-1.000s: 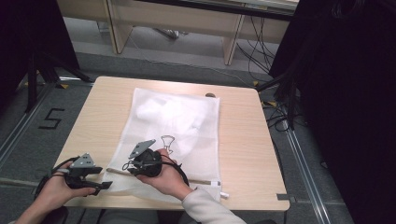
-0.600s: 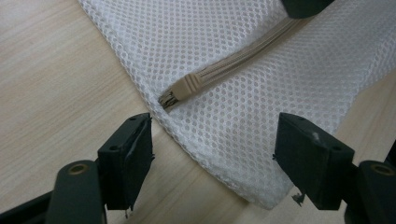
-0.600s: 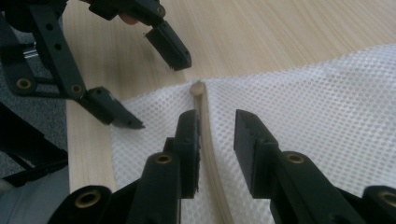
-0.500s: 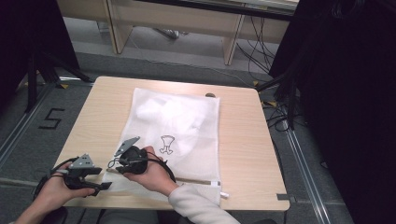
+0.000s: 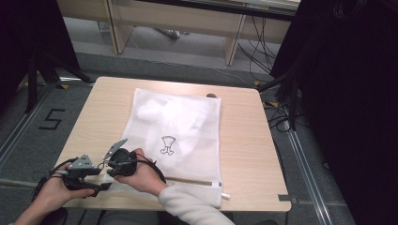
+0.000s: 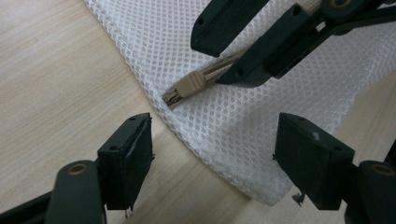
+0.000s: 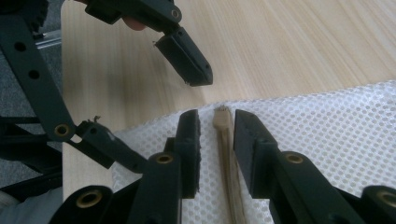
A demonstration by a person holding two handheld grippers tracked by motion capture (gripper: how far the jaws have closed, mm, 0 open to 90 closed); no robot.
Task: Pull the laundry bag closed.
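A white mesh bag (image 5: 183, 122) lies flat on the wooden table (image 5: 244, 150), with white cloth bearing a dark print (image 5: 167, 144) inside it. Its beige zipper (image 7: 224, 140) ends at the near left corner. My right gripper (image 7: 216, 119) straddles that zipper end, jaws narrowly apart and not pressing on it; from above it sits at the corner (image 5: 109, 166). My left gripper (image 6: 215, 140) stands wide open around the bag's corner (image 6: 261, 121) without touching the mesh. It faces the right gripper (image 6: 212, 60) closely, and the zipper's end (image 6: 189, 86) pokes out between them.
Bare tabletop (image 7: 280, 46) spreads to the left of and beyond the bag. A small dark thing (image 5: 212, 95) lies at the table's far edge. A floor mark "5" (image 5: 52, 119) is on the left, cables (image 5: 281, 117) and black drapes on the right.
My right hand has slid left along the bag's near edge to its left corner, close to the left gripper. The left hand has stayed where it was.
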